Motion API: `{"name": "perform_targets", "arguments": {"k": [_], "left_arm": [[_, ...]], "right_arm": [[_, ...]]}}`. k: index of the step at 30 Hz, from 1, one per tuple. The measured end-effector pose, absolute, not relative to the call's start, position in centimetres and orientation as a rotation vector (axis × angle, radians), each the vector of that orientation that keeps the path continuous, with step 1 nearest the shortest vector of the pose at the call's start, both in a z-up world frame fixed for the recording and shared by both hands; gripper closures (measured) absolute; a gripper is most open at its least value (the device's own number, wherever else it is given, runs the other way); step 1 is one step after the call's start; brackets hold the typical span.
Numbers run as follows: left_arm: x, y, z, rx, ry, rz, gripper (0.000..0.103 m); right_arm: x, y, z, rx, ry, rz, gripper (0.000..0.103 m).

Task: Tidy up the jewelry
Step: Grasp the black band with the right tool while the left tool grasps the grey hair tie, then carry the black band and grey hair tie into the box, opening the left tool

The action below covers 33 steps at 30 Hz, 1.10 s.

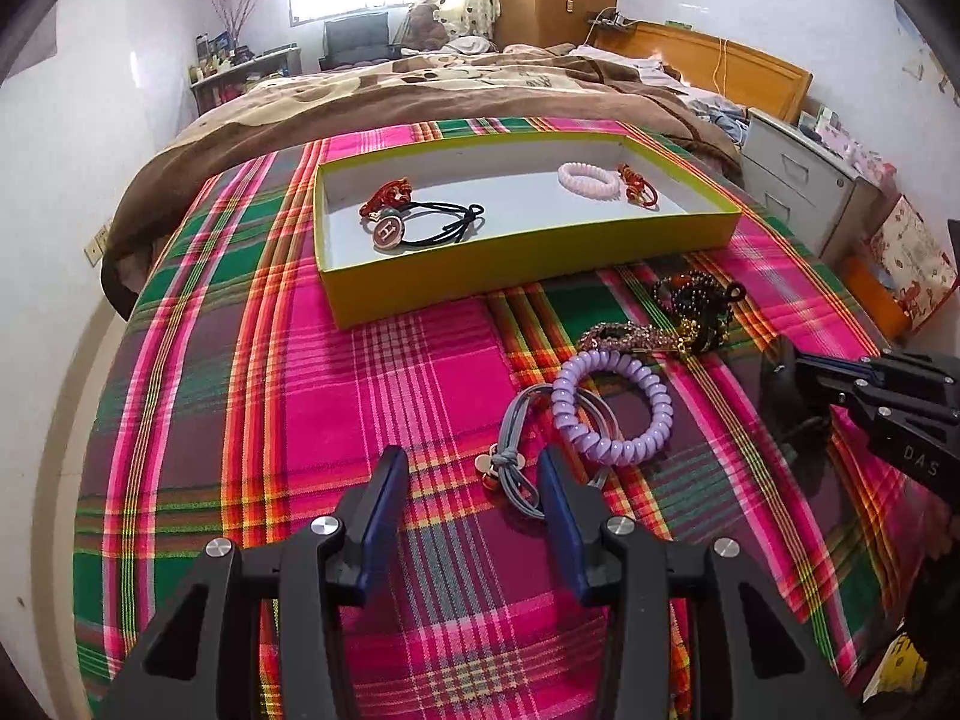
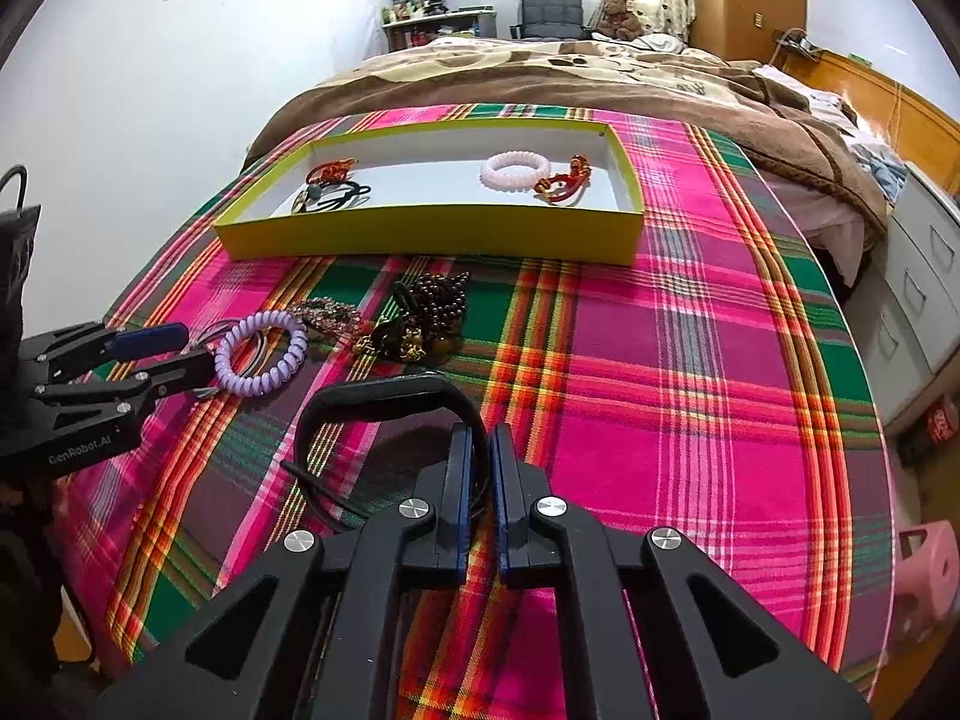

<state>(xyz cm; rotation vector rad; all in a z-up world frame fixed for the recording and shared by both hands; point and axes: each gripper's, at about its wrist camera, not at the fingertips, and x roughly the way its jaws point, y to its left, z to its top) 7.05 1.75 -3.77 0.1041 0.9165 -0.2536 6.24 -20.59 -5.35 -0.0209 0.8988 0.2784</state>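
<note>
A yellow tray (image 1: 528, 276) (image 2: 432, 237) lies on the plaid cloth and holds a pink coil bracelet (image 1: 587, 179), red cord pieces (image 1: 387, 195) and a black hair tie with a round charm (image 1: 420, 228). In front of it lie a purple coil bracelet (image 1: 612, 408) (image 2: 261, 354), a grey hair tie (image 1: 516, 456), a sparkly piece (image 1: 618, 333) and dark beads (image 1: 699, 306) (image 2: 426, 312). My left gripper (image 1: 474, 474) is open around the grey hair tie. My right gripper (image 2: 483, 450) is shut on a black band (image 2: 384, 399).
The plaid cloth (image 2: 690, 390) covers the bed's near end; a brown blanket (image 2: 540, 78) lies beyond the tray. Grey drawers (image 1: 798, 192) stand at the right of the bed. A wall runs along the left side.
</note>
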Motion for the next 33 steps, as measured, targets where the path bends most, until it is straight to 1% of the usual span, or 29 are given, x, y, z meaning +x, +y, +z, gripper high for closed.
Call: {"name": "perform_targets", "arguments": {"k": [2,4,5,7,17,22,33], "left_arm": [[7.0,1.6,-3.8,0.110,0.915,-0.256,0.064],[6.9,1.3,-3.7,0.114,0.908,-0.270,0.074],[7.0,1.2,-3.7,0.113,0.908,-0.271,0.077],[7.1,1.1,-3.7,0.111,0.909,-0.279,0.086],[7.0,1.7,-3.4,0.057,0.894,-0.268,0.086],[6.6,2.5,-2.3,0.023,0.838,-0.256,0.086],[6.4,3.5,-0.7,-0.024,0.792,-0.255,0.086]], "right_arm": [[6.2,-20.9,-5.3,-0.008,0.893,0.275,0.098],[6.1,-20.9,-5.2,-0.003,0.891,0.272,0.098],[6.0,-21.0,-5.2,-0.004,0.889,0.267,0.098],[6.0,-21.1,-5.2,-0.001,0.887,0.268,0.098],[6.0,-21.9,-5.1,0.029,0.884,0.249,0.098],[5.9,-22.0,-5.1,0.034,0.883,0.245,0.098],[5.5,-22.5,-4.2,0.053,0.860,0.241,0.098]]}}
